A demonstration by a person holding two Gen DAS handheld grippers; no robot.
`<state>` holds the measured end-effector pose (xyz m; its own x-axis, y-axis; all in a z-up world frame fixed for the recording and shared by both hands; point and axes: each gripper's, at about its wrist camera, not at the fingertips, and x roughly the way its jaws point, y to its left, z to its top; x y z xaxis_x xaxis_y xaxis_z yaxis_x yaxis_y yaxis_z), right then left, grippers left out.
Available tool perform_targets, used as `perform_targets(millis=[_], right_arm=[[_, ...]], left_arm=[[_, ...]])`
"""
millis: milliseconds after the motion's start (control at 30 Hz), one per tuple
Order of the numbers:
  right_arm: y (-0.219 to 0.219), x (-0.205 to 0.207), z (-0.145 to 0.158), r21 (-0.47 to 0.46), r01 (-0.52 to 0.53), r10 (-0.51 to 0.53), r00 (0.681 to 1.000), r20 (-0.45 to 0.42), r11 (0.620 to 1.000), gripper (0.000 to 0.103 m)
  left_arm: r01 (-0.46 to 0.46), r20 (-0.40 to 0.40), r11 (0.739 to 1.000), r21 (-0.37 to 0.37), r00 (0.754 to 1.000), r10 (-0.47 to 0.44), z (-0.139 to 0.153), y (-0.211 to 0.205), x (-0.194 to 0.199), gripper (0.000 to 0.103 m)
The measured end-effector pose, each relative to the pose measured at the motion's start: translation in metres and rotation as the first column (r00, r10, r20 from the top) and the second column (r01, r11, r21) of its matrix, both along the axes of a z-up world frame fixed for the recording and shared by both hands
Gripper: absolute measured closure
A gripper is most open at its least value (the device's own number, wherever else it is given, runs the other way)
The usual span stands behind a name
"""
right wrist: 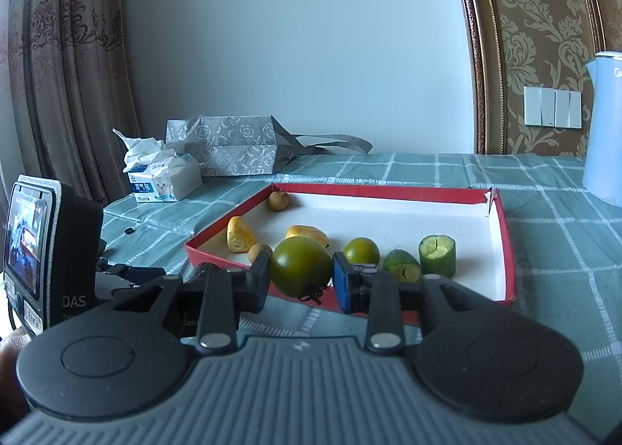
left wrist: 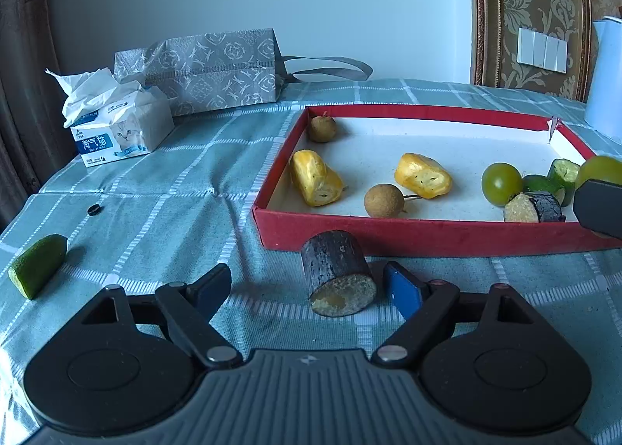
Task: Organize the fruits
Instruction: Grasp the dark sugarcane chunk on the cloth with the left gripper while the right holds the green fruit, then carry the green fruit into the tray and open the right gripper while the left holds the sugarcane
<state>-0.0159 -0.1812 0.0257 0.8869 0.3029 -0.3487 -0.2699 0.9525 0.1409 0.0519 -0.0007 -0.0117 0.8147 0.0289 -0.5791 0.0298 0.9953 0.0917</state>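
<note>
Fruit pieces already lie in the red tray (left wrist: 427, 237): two yellow jackfruit pods, two longans, a green tomato (left wrist: 501, 183), lime pieces and a dark-skinned chunk. Outside it on the desk (left wrist: 163, 219) remain a dark-barked fruit chunk (left wrist: 337, 274), just before the tray's near wall, and a lime wedge (left wrist: 37, 265) well off to the left.

The left gripper (left wrist: 307, 289) has its fingers spread wide, the chunk lying between them, close to the blue pad and clear of the other. For a sound grip, it would be best to centre the chunk, then close across its round bark sides rather than its cut faces, since it lies tilted and could roll.

The right gripper (right wrist: 301, 272) pinches a large green tomato (right wrist: 300, 265), held over the tray's near edge; lowering it into the bare white floor beside the smaller tomato looks easiest.

The tray wall is low but must be cleared upward. Open room lies in the tray's centre and back; a tissue pack (left wrist: 120, 134) and patterned bag (left wrist: 210, 67) stand well apart.
</note>
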Motion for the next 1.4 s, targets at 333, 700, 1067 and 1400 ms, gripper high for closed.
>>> perform_targets(millis=[333, 700, 1067, 1400], right_arm=[[-0.002, 0.001, 0.0, 0.01, 0.003, -0.003, 1.0, -0.002, 1.0, 0.071], [-0.01, 0.004, -0.001, 0.024, 0.031, -0.031, 1.0, 0.001, 0.999, 0.071], [-0.018, 0.005, 0.0, 0.039, 0.073, -0.074, 0.997, 0.012, 0.997, 0.071], [-0.027, 0.013, -0.003, 0.038, 0.137, -0.137, 0.991, -0.004, 0.99, 0.071]], left_arm=[[0.066, 0.038, 0.997, 0.051, 0.997, -0.068, 0.0, -0.012, -0.008, 0.062], [0.073, 0.088, 0.996, 0.047, 0.993, -0.077, 0.006, -0.011, -0.02, 0.069], [-0.019, 0.228, 0.999, -0.029, 0.973, 0.025, 0.022, 0.015, -0.029, 0.069], [-0.042, 0.178, 0.995, -0.096, 0.982, 0.058, 0.017, 0.03, -0.02, 0.069]])
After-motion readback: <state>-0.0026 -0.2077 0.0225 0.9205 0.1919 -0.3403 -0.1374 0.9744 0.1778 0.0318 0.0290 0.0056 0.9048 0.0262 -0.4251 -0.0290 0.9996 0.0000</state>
